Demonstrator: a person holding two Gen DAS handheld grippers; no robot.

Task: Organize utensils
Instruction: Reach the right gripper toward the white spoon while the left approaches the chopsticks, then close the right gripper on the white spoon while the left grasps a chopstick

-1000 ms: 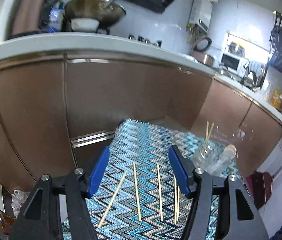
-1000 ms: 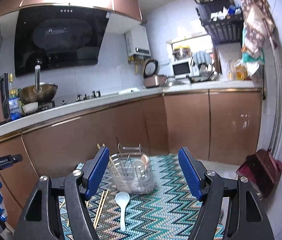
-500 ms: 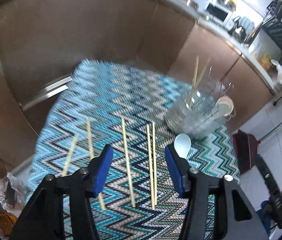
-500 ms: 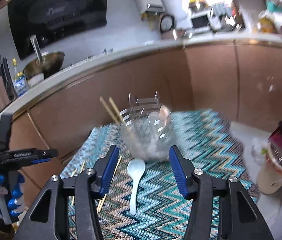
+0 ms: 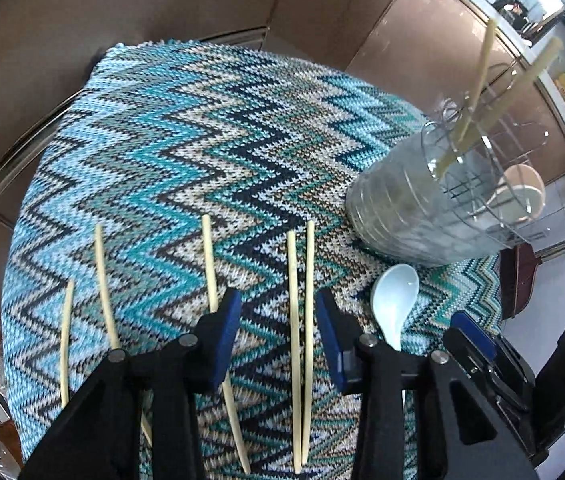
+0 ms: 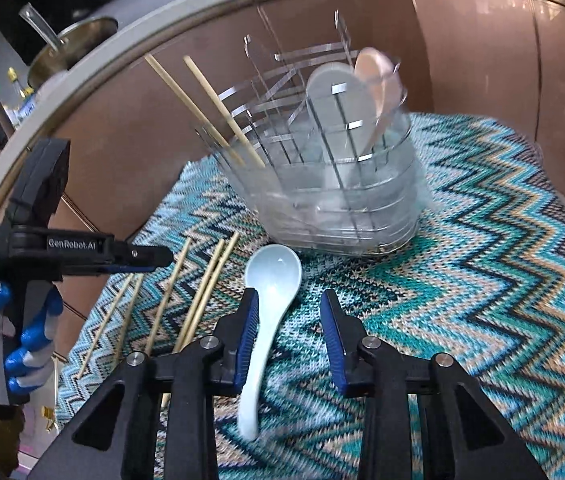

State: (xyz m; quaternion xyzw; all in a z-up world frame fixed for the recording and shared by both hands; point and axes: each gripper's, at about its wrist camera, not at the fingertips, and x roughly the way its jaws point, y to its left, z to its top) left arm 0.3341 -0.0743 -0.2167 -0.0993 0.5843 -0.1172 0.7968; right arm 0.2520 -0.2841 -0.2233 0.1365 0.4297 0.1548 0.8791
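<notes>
Several loose chopsticks lie on a zigzag cloth (image 5: 170, 152). My left gripper (image 5: 276, 320) is open and hovers over a close pair of chopsticks (image 5: 300, 320), one finger on each side. A pale blue spoon (image 5: 396, 296) lies to its right. A clear utensil holder (image 5: 422, 208) with a wire grid holds two chopsticks (image 5: 478, 92) and two spoons. In the right wrist view my right gripper (image 6: 288, 332) is open above the cloth, with the pale blue spoon (image 6: 266, 300) by its left finger. The holder (image 6: 334, 184) stands beyond.
Brown cabinet fronts (image 5: 130, 4) surround the cloth's far edges. A pan (image 6: 70, 48) sits on the counter behind. The gloved hand holding the left gripper (image 6: 22, 280) is at the left of the right wrist view. The cloth (image 6: 482, 240) stretches right of the holder.
Both grippers have tilted down and come closer to the cloth. The left one now straddles the chopstick pair, and the right one has come down by the spoon.
</notes>
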